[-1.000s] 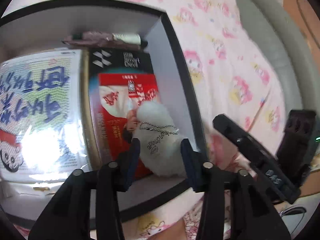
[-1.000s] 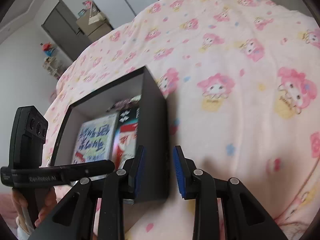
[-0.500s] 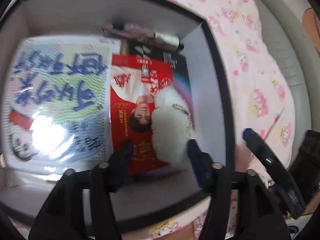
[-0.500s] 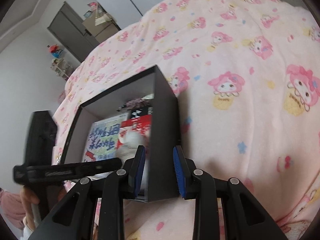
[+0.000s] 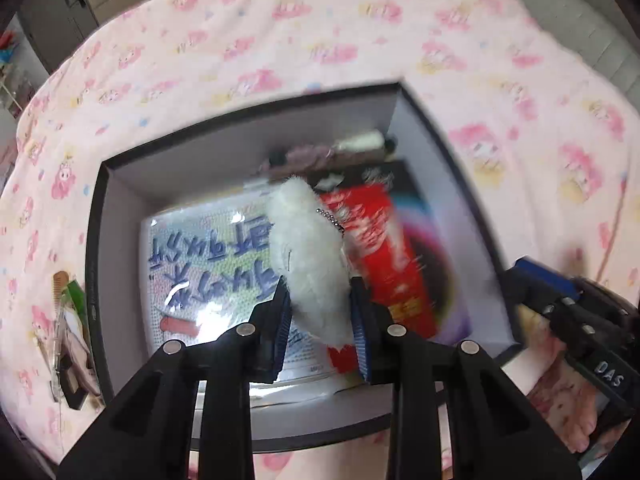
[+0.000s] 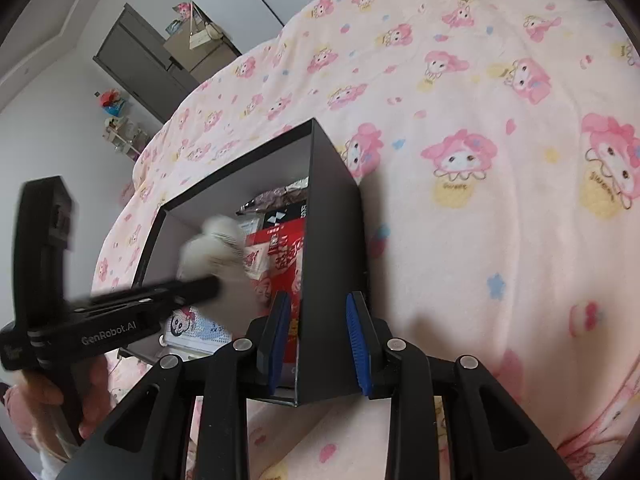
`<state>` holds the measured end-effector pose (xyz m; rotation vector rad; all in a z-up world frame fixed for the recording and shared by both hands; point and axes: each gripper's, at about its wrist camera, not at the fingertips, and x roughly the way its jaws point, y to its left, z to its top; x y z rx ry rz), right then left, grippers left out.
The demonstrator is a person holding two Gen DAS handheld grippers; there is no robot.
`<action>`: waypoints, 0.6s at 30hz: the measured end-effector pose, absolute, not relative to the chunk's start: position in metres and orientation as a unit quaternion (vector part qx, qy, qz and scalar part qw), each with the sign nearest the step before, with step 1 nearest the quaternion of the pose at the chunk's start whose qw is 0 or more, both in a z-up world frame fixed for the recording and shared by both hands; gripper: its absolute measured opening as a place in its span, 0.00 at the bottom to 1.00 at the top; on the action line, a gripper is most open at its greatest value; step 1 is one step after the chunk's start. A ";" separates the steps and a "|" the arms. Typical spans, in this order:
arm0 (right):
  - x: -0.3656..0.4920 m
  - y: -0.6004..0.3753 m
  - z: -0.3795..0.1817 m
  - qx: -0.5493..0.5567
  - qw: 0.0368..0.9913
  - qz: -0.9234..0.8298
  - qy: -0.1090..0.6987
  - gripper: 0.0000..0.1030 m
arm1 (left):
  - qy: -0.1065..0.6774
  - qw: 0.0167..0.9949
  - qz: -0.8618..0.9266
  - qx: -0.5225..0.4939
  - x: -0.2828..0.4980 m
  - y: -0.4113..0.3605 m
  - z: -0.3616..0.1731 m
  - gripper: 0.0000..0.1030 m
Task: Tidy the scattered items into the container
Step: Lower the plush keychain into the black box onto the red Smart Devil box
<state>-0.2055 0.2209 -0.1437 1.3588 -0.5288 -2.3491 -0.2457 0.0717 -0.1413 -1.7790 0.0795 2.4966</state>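
1. The left gripper (image 5: 320, 312) hangs over the open black box (image 5: 248, 132) on the bed (image 5: 280, 32). Its jaws are closing, with the white plush keychain (image 5: 308, 256) between them and the pads pressed into its fur.
2. The plush is above the box's contents: a blue-lettered packet (image 5: 212, 264), a red snack packet (image 5: 384, 248) and, at the far wall, what looks like a purple pouch (image 5: 304, 156), though blur makes that uncertain.
3. The right gripper (image 6: 318, 340) is clamped on the box's near side wall, one pad inside and one outside, steadying it.
4. The plush looks very light and soft. It will squash under the pads and will not break, so the thick middle of the body is a safer hold than the thin bead chain (image 5: 330, 220), which could slip.
5. A comb (image 5: 60, 284) and a flat packet (image 5: 74, 340) lie on the bed just outside the box's left wall, not yet tidied.
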 end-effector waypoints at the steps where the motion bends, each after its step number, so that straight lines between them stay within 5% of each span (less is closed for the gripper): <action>1: -0.206 0.219 -0.144 0.485 0.179 -0.836 -0.184 0.25 | 0.008 0.043 0.800 -0.598 -0.253 0.070 -0.149 0.28; 13: -0.217 0.217 -0.128 0.483 0.167 -0.847 -0.147 0.25 | -0.118 0.188 0.804 -0.551 -0.259 0.063 -0.136 0.34; 18: -0.219 0.194 -0.113 0.475 0.189 -0.852 -0.113 0.25 | -0.123 0.161 0.803 -0.560 -0.256 0.041 -0.140 0.35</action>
